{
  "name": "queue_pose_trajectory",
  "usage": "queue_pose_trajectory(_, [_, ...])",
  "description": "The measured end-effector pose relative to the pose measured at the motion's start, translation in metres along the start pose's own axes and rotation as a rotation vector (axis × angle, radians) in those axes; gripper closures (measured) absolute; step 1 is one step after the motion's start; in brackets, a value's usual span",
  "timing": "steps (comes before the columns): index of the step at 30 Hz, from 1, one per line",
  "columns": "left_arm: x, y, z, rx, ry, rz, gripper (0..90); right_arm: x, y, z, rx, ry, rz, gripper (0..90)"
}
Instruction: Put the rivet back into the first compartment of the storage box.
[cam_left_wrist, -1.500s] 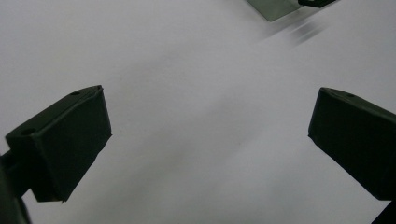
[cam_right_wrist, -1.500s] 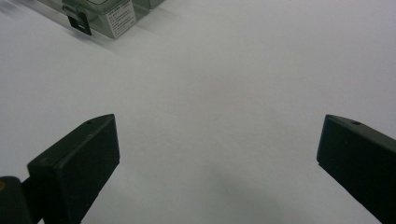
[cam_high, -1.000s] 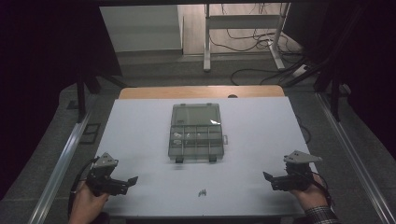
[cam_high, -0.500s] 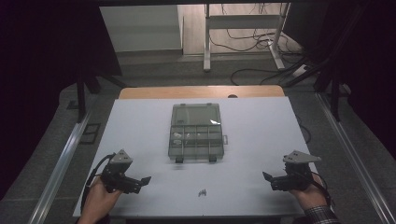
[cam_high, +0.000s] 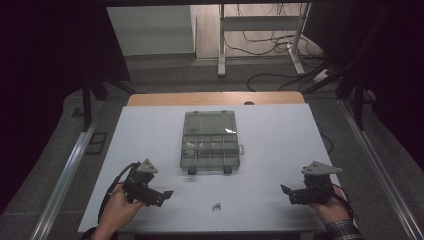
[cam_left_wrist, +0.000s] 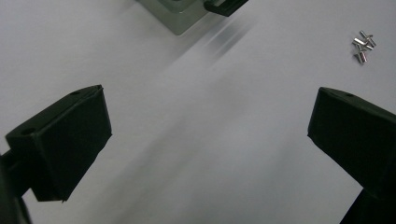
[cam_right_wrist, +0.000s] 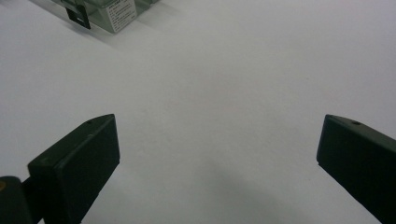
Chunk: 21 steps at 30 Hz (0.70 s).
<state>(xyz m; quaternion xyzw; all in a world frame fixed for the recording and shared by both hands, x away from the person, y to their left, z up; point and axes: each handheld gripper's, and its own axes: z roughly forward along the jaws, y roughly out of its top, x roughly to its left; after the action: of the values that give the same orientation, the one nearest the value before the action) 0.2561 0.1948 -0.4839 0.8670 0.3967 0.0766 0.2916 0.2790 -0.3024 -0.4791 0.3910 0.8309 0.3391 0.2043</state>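
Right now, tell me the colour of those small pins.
Shiny silver pins, clearest in the left gripper view.

Bare tabletop (cam_high: 150, 140) lies open between the left hand-held gripper (cam_high: 167, 193) and the little metal pins (cam_high: 216, 206), nothing between them. The compartment box (cam_high: 210, 141) stands farther back at the centre. The tabletop's right side is unobstructed.

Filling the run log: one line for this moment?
left gripper: open, near metal pins | right gripper: open, empty | organizer box: closed, mid-table

Dim surroundings, perhaps slight motion blur
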Motion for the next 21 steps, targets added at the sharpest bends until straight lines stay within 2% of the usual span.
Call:
queue_pose_trajectory(16, [-0.024,0.033,0.025,0.075,-0.100,0.085,0.0,0.001,-0.001,0.002,0.018,-0.001,-0.010,0.0])
queue_pose_trajectory(21, [-0.034,0.042,0.033,0.095,-0.136,0.124,0.0,0.001,-0.001,0.002,0.020,0.000,-0.013,0.0])
